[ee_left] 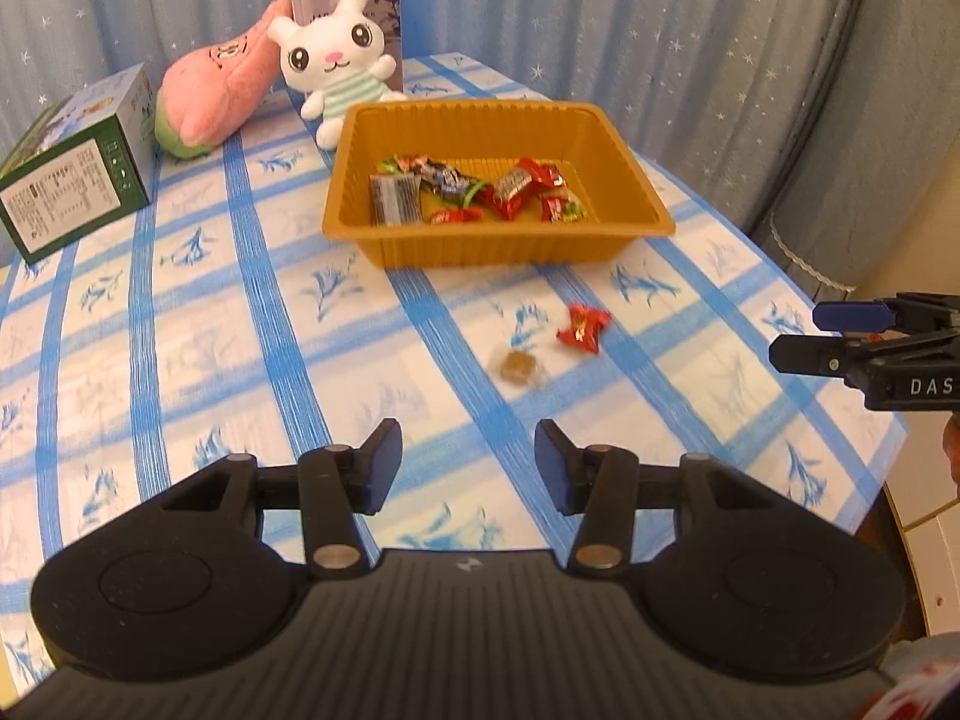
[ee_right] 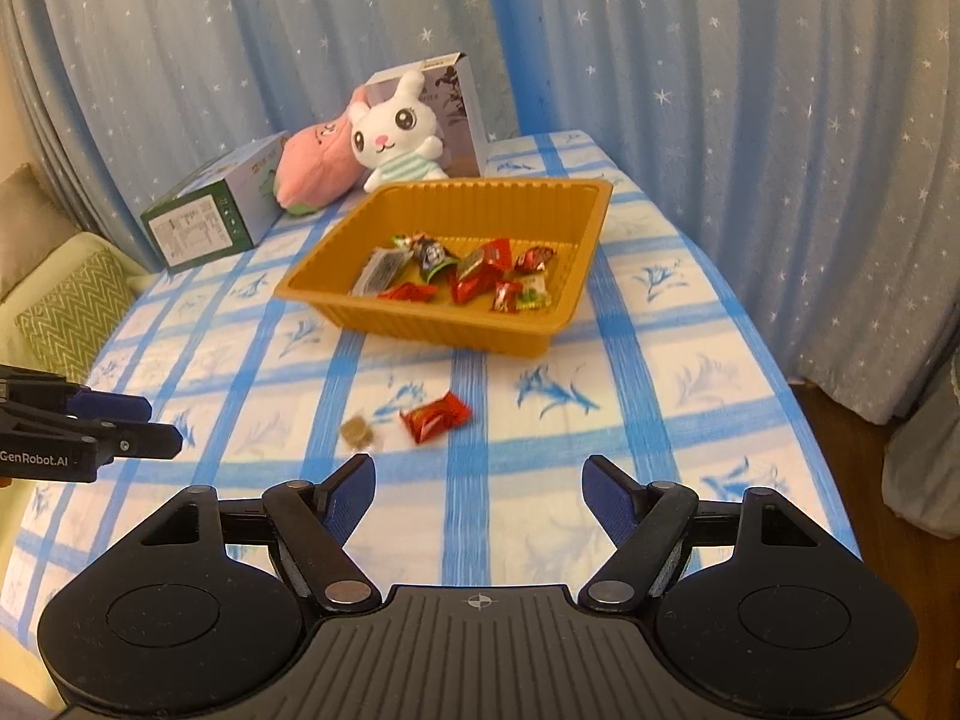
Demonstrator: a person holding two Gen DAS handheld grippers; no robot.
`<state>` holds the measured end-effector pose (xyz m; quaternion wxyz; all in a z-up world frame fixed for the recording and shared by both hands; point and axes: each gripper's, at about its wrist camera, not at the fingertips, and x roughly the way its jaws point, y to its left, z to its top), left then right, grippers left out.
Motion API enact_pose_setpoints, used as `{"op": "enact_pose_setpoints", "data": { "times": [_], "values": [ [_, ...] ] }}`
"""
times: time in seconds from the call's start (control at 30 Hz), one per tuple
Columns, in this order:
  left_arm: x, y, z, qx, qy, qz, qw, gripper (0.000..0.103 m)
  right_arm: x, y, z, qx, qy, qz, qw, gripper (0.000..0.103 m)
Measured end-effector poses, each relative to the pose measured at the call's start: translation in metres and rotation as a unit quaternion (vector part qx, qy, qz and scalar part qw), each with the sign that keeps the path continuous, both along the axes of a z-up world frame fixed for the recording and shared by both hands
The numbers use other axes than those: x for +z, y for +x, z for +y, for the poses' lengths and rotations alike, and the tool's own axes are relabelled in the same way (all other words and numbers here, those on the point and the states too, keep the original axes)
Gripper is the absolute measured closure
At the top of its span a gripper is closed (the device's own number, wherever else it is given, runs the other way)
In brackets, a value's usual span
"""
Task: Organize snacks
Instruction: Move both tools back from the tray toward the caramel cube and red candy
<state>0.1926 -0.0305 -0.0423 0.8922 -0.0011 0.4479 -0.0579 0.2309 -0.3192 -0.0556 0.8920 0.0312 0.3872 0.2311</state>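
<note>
An orange tray (ee_left: 498, 240) (ee_right: 420, 324) on the blue-checked tablecloth holds several wrapped snacks (ee_left: 510, 192) (ee_right: 474, 270). In front of it lie a red wrapped candy (ee_left: 583, 329) (ee_right: 435, 416) and a small brown candy (ee_left: 518, 367) (ee_right: 356, 432). My left gripper (ee_left: 468, 468) is open and empty, above the cloth short of the two candies; it also shows at the left edge of the right wrist view (ee_right: 162, 423). My right gripper (ee_right: 479, 495) is open and empty, just short of the red candy; it also shows at the right edge of the left wrist view (ee_left: 792, 336).
A white bunny plush (ee_left: 336, 60) (ee_right: 396, 132), a pink plush (ee_left: 216, 102) (ee_right: 318, 168) and two boxes (ee_left: 72, 174) (ee_right: 210, 216) stand behind the tray. Starry curtains (ee_right: 720, 120) hang behind. The table edge (ee_left: 870, 468) runs on the right; a sofa cushion (ee_right: 72, 300) is left.
</note>
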Motion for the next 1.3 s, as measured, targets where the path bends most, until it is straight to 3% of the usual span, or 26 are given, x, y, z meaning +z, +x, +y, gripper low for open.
{"op": "enact_pose_setpoints", "data": {
  "times": [0.67, 1.3],
  "values": [
    [-0.011, -0.034, -0.009, -0.012, -0.004, 0.013, 0.9998, 0.057, -0.018, -0.039, 0.028, 0.048, -0.023, 0.033, 0.998, 0.027],
    [-0.026, -0.027, -0.024, -0.011, 0.001, 0.022, 0.9997, 0.057, -0.029, -0.022, 0.031, 0.048, -0.037, 0.039, 0.997, 0.027]
  ]
}}
